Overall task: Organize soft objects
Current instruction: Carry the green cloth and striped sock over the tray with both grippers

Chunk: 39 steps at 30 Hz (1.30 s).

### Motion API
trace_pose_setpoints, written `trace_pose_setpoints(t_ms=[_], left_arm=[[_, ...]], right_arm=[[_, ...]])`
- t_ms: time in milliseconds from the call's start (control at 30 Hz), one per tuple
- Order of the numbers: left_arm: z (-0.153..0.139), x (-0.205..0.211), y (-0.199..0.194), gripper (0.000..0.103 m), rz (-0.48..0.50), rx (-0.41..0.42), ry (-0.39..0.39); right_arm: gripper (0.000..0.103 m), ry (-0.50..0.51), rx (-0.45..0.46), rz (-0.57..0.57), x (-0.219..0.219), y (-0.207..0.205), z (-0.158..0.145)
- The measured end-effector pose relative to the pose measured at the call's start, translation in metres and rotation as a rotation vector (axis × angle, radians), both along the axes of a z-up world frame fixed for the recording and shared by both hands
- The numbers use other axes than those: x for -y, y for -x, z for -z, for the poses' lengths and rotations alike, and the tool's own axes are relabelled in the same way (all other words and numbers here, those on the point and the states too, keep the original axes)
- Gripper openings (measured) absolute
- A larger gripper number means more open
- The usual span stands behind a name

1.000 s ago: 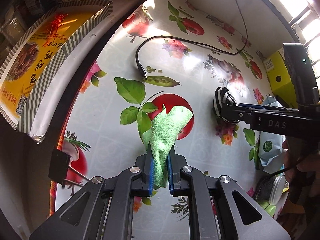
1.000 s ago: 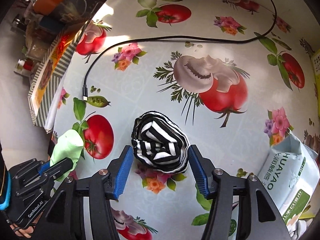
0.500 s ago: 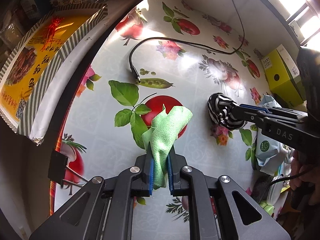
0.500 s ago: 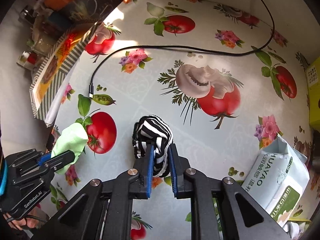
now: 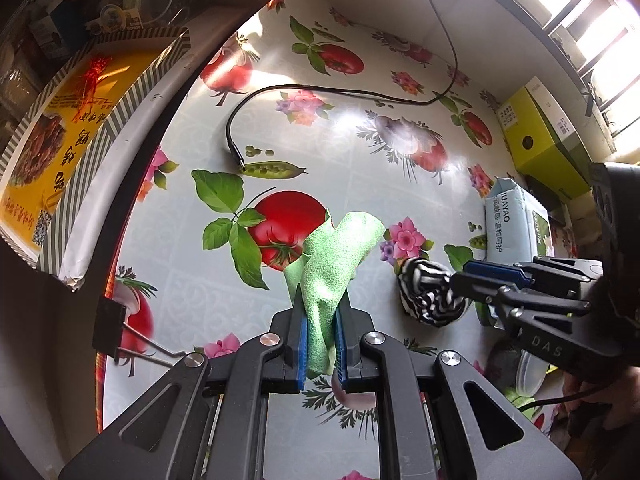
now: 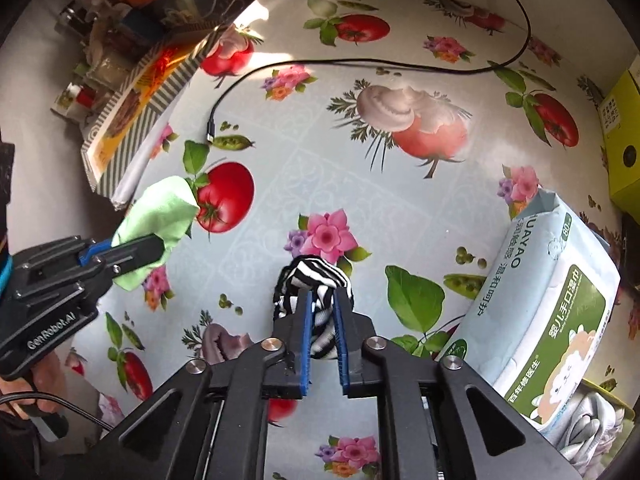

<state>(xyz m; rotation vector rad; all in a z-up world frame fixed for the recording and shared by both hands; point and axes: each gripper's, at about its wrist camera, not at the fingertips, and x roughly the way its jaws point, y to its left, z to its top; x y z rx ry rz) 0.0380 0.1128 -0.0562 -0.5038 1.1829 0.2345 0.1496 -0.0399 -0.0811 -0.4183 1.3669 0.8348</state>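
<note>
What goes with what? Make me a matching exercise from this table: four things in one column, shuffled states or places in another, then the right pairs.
1. soft green cloth
2. black-and-white striped fabric bundle
3. thin black cable
4. pale blue wet-wipes pack

A. lies loose across the tablecloth
B. clamped in the right tool
C. sits near the yellow box
D. clamped in the left tool

Pairs: 1-D, 2-B, 3-A, 4-C

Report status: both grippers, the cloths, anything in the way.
Left gripper shut on green cloth. Right gripper shut on striped cloth. Wipes pack close on the right.
</note>
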Motion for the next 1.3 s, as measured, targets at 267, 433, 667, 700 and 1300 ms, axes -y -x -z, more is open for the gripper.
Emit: trace_pose_setpoints(t_ms=[267,433,667,700,1300], left_arm=[[0.006,-0.004,0.008,0.011,-0.015,-0.013,0.015],[0.008,-0.003,0.009,0.011,-0.012,-0.018,0.025],[0.004,0.005,0.002,0.011,0.012,-0.008,0.034],[0.002,0.007,0.001,0.011,0.018,-0.003,0.035],[-0.04,0.086,-0.017,0.011,0.219,0.052,0.036]], right_arm=[[0.046,0.078,-0.001,-0.082,-0.014,0.016,0.025],[0.023,0.101,0.012,-0.07,-0.015,0.013,0.03],[0.016,0.022,0.024,-0.045,-0.001,0.009,0.003],[0.016,0.009,0.027,-0.041,0.002,0.009,-0.003],[0.016,-0.167,0.058,0.162,0.105,0.042,-0.082]])
